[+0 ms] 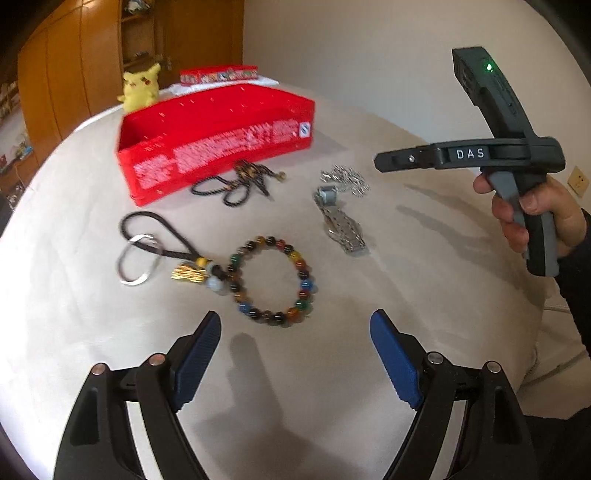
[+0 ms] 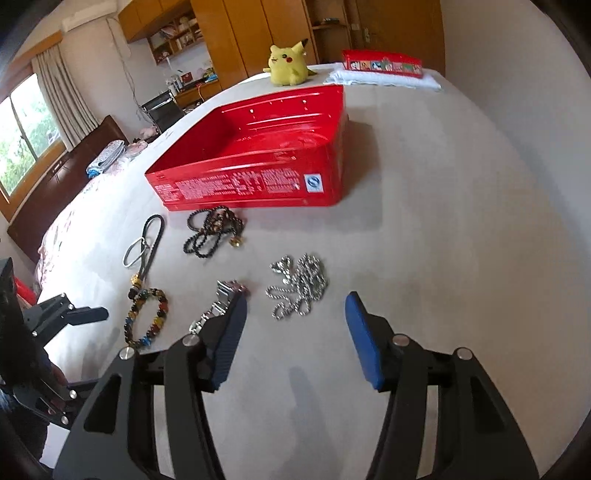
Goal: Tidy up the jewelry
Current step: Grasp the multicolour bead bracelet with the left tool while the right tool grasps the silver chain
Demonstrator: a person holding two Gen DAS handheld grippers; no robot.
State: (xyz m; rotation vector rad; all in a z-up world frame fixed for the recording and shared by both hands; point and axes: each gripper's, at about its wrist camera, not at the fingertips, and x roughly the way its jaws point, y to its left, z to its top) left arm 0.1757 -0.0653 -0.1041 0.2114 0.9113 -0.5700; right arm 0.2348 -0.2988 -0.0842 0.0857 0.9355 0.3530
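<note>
Hovering spread wide and empty, the left gripper (image 1: 295,325) hung nearest the beaded bracelet (image 1: 271,282); the right gripper (image 2: 295,314), likewise agape, touched nothing beside it.

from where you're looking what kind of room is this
Most likely a bedroom at home. The jewelry lies on a pale bed cover beside a dark wooden headboard. A yellow plush toy sits at the far end, and wooden wardrobes and a curtained window line the walls.
</note>
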